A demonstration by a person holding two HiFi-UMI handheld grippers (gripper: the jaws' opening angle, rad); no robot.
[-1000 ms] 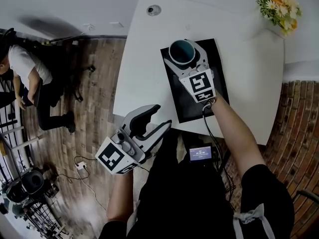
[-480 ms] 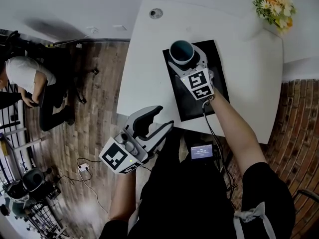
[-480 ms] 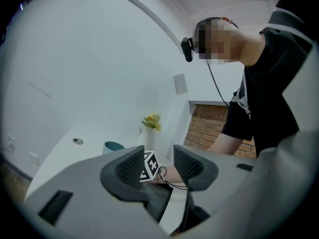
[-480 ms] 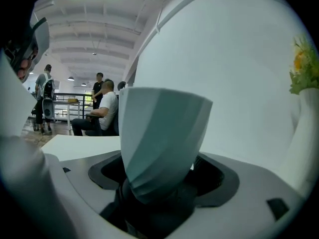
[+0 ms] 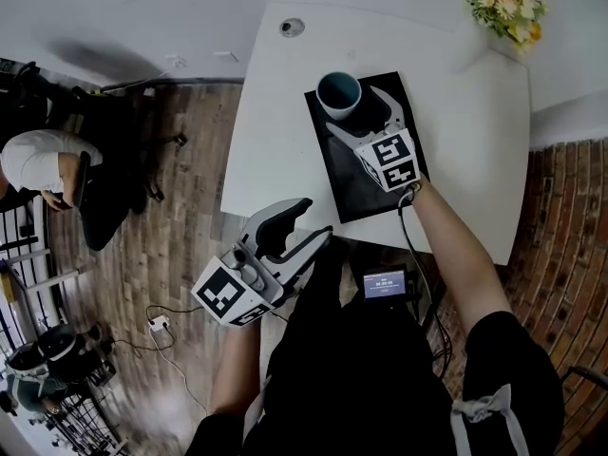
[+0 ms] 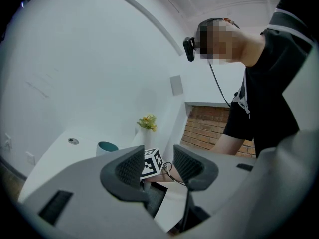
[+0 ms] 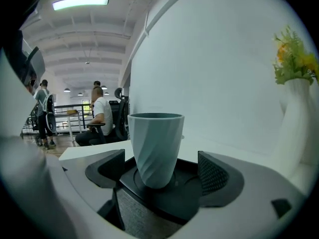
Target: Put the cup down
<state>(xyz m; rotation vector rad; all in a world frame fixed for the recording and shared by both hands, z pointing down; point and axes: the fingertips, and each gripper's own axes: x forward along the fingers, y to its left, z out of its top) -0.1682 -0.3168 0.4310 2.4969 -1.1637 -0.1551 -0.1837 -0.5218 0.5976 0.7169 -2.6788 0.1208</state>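
Though newly wider-jawed round cup, right tool downtilted

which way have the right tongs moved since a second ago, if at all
Yes. The right tongs, jaws just opened off the cup, have drawn back toward the near edge of the mat.

Left tool, jaws apart, cup beyond
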